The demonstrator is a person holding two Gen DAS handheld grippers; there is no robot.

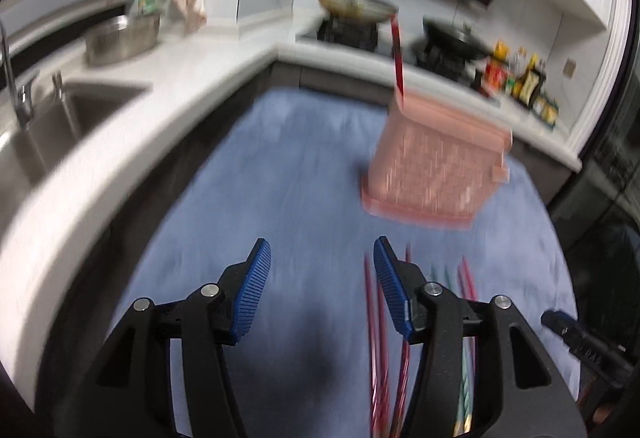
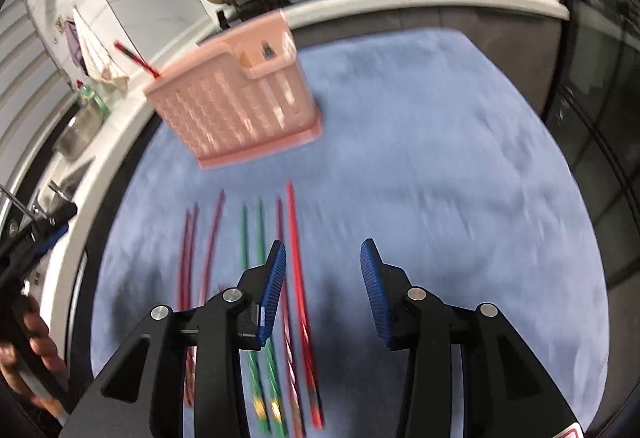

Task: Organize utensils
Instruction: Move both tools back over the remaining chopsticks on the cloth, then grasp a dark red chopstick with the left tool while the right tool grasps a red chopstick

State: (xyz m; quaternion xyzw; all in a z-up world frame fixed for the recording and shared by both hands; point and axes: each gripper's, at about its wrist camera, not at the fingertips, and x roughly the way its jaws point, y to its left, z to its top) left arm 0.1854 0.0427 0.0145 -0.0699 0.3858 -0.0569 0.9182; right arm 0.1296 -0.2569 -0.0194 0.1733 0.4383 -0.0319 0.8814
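A pink slotted utensil basket (image 1: 436, 166) stands on a blue cloth (image 1: 288, 166), with one red chopstick (image 1: 398, 58) upright in it; it also shows in the right wrist view (image 2: 236, 106) with the red chopstick (image 2: 136, 58). Several chopsticks lie side by side on the cloth: purple ones (image 2: 186, 258), a green pair (image 2: 252, 238) and red ones (image 2: 298, 258). My left gripper (image 1: 322, 266) is open and empty above the cloth, left of the purple chopsticks (image 1: 374, 318). My right gripper (image 2: 323, 270) is open and empty, hovering just right of the red chopsticks.
A white counter (image 1: 100, 158) curves around the cloth, with a steel sink (image 1: 52, 126), a steel pot (image 1: 120, 38), a stove with two pans (image 1: 356, 6) and sauce bottles (image 1: 516, 78). A dark glass door (image 2: 600, 98) is at the right.
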